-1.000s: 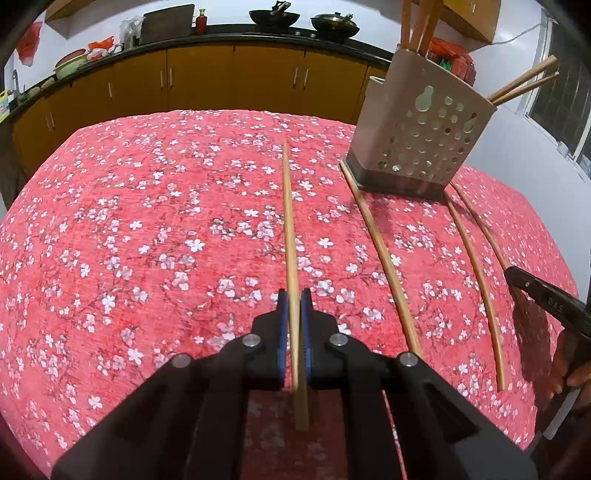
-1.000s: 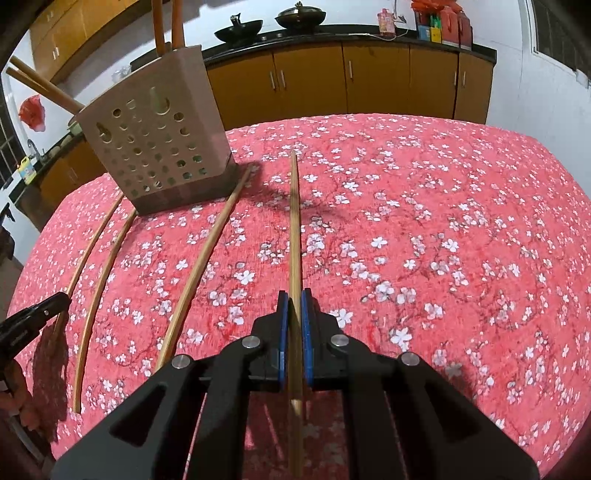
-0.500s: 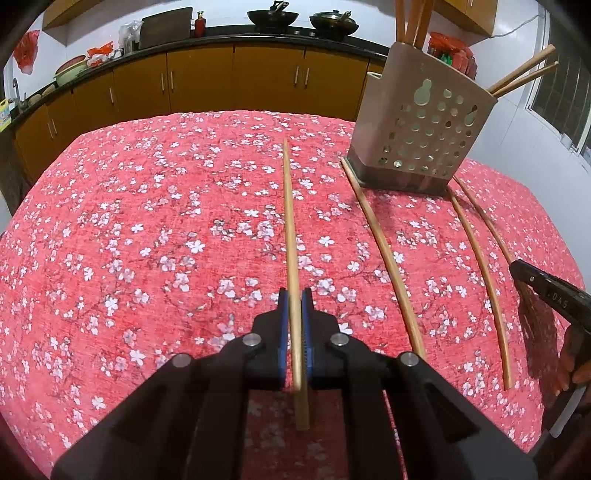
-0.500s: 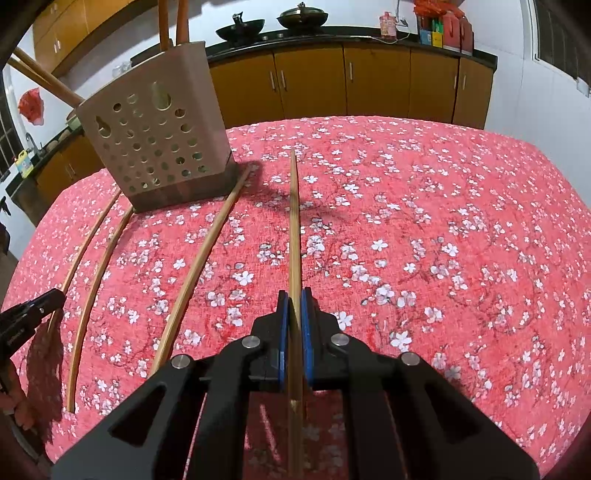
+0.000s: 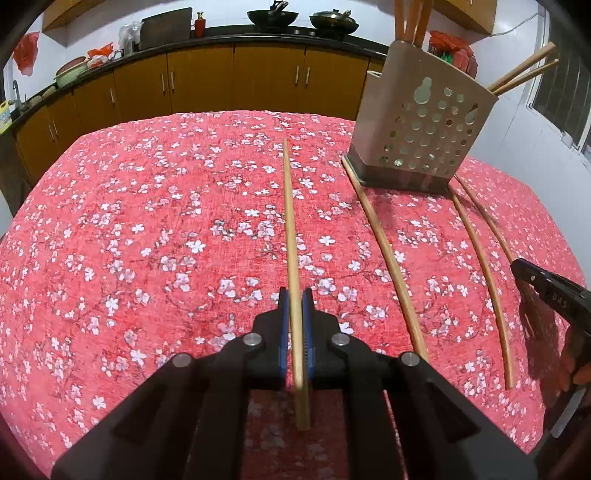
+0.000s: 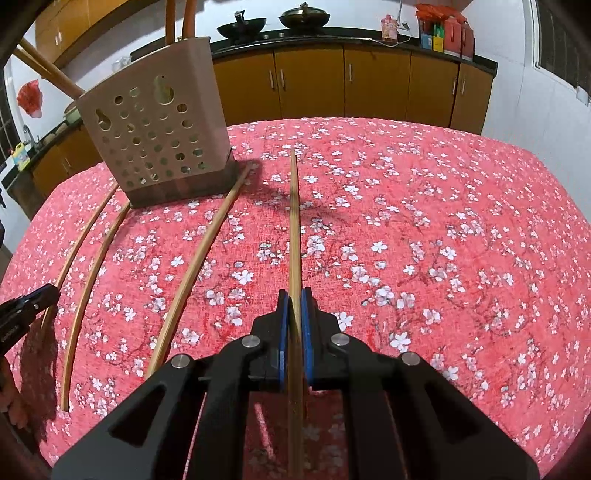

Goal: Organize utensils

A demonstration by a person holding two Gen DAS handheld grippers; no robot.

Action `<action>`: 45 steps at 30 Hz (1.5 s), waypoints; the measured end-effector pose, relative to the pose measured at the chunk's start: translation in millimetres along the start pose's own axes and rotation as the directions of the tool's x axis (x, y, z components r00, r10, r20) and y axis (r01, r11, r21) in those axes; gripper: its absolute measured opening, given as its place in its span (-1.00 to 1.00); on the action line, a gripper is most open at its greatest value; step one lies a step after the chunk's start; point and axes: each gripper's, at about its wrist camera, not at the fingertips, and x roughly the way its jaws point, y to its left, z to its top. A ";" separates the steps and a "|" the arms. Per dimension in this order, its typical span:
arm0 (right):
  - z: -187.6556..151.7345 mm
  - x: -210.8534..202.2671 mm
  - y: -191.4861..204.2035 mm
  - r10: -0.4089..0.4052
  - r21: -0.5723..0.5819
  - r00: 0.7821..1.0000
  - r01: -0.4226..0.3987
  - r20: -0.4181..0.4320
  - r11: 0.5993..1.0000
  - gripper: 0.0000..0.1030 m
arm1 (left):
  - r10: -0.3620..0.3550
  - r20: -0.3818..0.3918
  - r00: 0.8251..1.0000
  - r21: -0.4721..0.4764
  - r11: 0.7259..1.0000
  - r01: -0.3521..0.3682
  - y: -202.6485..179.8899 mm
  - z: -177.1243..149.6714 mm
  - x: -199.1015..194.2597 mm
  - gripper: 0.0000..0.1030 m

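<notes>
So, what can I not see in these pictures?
- Left wrist view: the stored chopsticks lose their tops at the upper edge.
- Both views: inside of the holder, hidden by its wall.
- Right wrist view: near end of the held chopstick, cut by the lower edge.
- Left wrist view: the right gripper, mostly beyond the right edge.

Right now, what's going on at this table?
A person is sorting chopsticks with two handheld grippers. The left gripper is shut on one chopstick and the right gripper is shut on another chopstick. Further loose chopsticks lie on the red floral tablecloth by the perforated utensil holder, which already has several standing in it.
</notes>
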 end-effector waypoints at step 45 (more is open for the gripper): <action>-6.5 -5.2 4.0 -0.004 -0.018 1.000 0.004 -0.002 1.000 -0.83 | 0.028 -0.001 1.000 0.019 0.999 -0.028 -6.1 -1.1 -0.4 -0.82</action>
